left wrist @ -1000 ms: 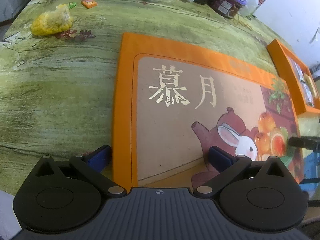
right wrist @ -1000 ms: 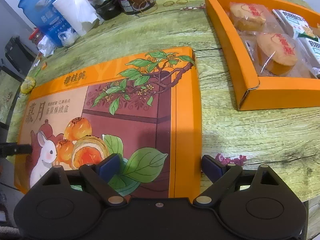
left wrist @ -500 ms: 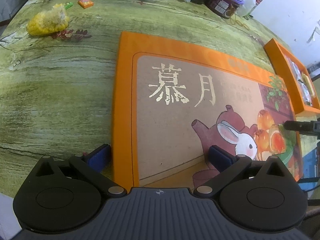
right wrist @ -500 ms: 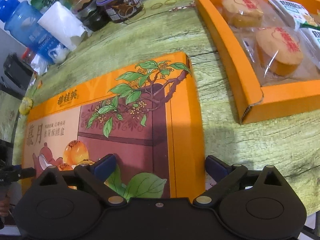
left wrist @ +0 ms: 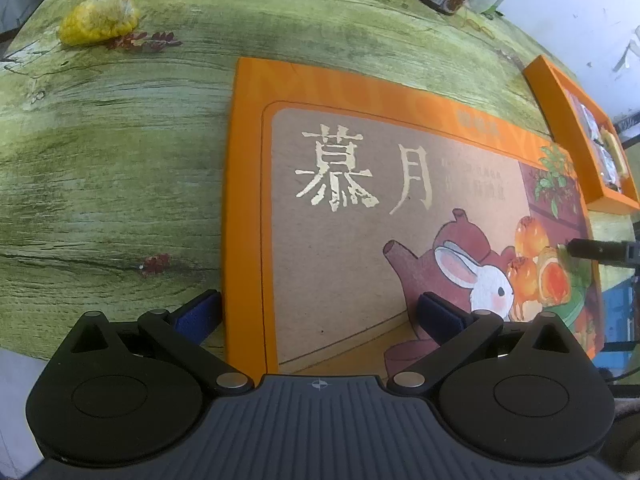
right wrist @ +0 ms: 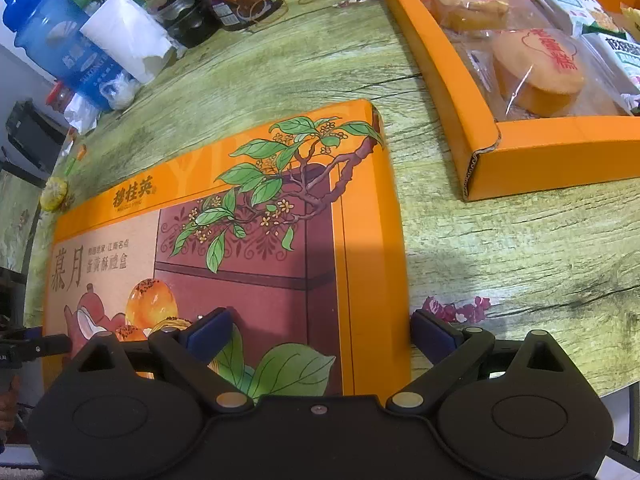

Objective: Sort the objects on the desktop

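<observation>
Left wrist view: flat orange cardboard gift-box lid [left wrist: 400,208] lies on the green wood-grain bench [left wrist: 112,160]. Both the left tool [left wrist: 320,312] and right tool [right wrist: 320,332] straddle opposite edges, spread; the right's jaws just widened. Pinch evenly, lift level.

Orange lid [left wrist: 400,216], rabbit print; green woodgrain table [left wrist: 120,152].

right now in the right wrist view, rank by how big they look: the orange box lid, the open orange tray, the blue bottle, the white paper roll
1. orange box lid, though it lies nearest the camera
2. open orange tray, partly cut off by the frame
3. blue bottle
4. white paper roll, close to the bottle in looks, so that order is unsure
</observation>
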A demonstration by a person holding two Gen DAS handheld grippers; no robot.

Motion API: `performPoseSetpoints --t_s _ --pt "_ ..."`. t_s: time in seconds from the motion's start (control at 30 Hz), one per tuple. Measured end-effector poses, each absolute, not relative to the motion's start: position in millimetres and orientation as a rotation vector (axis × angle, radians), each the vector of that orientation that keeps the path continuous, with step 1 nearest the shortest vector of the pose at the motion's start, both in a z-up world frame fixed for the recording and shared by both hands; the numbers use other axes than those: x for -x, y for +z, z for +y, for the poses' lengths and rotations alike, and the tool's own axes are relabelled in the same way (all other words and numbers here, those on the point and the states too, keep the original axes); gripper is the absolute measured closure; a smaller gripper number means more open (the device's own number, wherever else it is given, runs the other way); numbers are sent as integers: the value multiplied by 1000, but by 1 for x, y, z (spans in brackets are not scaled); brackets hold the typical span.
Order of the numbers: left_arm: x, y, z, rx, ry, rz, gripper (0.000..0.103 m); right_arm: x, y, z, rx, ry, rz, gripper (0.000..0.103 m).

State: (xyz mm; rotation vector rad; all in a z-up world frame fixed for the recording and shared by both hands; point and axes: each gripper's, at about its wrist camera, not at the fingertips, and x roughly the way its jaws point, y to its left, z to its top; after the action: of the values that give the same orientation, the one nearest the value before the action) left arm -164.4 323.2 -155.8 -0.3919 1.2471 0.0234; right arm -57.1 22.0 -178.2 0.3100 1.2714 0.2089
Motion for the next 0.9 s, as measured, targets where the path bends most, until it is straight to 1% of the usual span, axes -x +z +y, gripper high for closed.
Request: performPoseSetpoints --t_s 0.3,0.43,0.6,0.9 --pt "153 -157 323 391 46 1263 0 55 -179 21 -308 212 1275 6" --pt "152 -157 323 394 53 1266 0 57 -177 21 -301 205 1281 8" --pt "154 -158 322 396 57 1259 0 62 -176 21 -297 205 1301 10" --pt "153 -158 322 395 61 1265 0 62 -179 21 -314 213 1322 6"
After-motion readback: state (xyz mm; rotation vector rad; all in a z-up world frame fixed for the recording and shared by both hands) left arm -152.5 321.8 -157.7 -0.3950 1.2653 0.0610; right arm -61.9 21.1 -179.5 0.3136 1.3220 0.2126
